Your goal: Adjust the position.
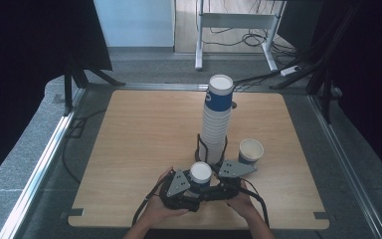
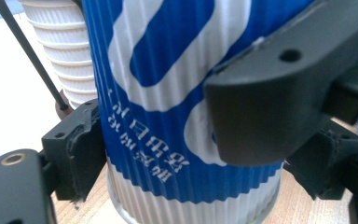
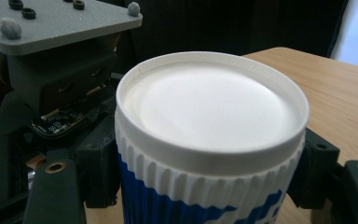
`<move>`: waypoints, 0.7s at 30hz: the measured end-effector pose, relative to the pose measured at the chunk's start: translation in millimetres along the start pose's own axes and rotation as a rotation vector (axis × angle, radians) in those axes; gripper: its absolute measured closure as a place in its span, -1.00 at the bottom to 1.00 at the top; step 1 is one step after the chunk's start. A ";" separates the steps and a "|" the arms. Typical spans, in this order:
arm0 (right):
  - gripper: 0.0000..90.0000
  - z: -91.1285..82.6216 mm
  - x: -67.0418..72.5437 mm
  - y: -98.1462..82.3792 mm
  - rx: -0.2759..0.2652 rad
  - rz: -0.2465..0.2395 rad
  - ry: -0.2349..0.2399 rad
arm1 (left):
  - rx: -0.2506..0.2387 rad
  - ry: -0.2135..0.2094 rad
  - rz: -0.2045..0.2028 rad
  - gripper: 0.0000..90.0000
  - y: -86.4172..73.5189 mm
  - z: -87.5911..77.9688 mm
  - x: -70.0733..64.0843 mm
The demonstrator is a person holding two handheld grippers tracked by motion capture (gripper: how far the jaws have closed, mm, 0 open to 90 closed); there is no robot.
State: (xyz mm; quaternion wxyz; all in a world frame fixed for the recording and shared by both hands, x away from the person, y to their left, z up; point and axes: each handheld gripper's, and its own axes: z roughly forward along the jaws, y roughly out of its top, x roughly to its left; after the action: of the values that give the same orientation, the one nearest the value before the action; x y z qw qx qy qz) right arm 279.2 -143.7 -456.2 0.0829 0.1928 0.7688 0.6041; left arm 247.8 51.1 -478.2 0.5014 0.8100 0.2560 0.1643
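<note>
Both grippers, left gripper (image 1: 191, 185) and right gripper (image 1: 210, 183), squeeze one upside-down cup (image 1: 200, 175); the tall cup stack (image 1: 216, 122) stands just behind it, an open cup (image 1: 250, 151) nearby.

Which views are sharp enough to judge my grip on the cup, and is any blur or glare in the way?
High view: sharp, evenly lit, dark edges; the upside-down blue-and-white ribbed paper cup looks small. Left gripper view: printing crisp, the near black jaw soft. Right gripper view: the cup's white base bright, slightly washed out; wooden table blurred.
</note>
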 end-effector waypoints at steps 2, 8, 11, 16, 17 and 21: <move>-0.41 -0.4 -0.5 -0.2 0.000 0.002 0.000 | 0.002 -0.001 0.002 -0.63 0.1 -0.2 0.2; -0.43 -0.3 -0.9 -0.7 0.009 -0.003 0.002 | 0.010 0.000 0.012 -0.59 -0.4 -0.1 0.1; -0.43 0.0 -1.7 -1.0 0.013 0.005 0.005 | 0.016 0.005 0.024 -0.58 -0.6 0.1 -0.2; -0.45 -0.1 -2.3 -1.4 0.022 0.014 0.006 | 0.022 0.009 0.038 -0.57 -0.9 0.4 -0.8; -0.46 -0.2 -2.5 -1.4 0.023 0.016 0.007 | 0.024 0.011 0.042 -0.57 -0.9 0.5 -1.1; -0.55 -2.0 -3.5 -0.5 0.017 0.028 0.004 | 0.040 0.033 0.062 -0.57 -1.6 1.4 -0.9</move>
State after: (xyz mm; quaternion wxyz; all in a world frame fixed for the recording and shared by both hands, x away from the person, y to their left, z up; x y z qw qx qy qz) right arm 281.5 -147.0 -456.5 0.0715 0.2030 0.7712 0.5991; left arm 247.3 50.2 -480.3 0.4757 0.8245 0.2420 0.1881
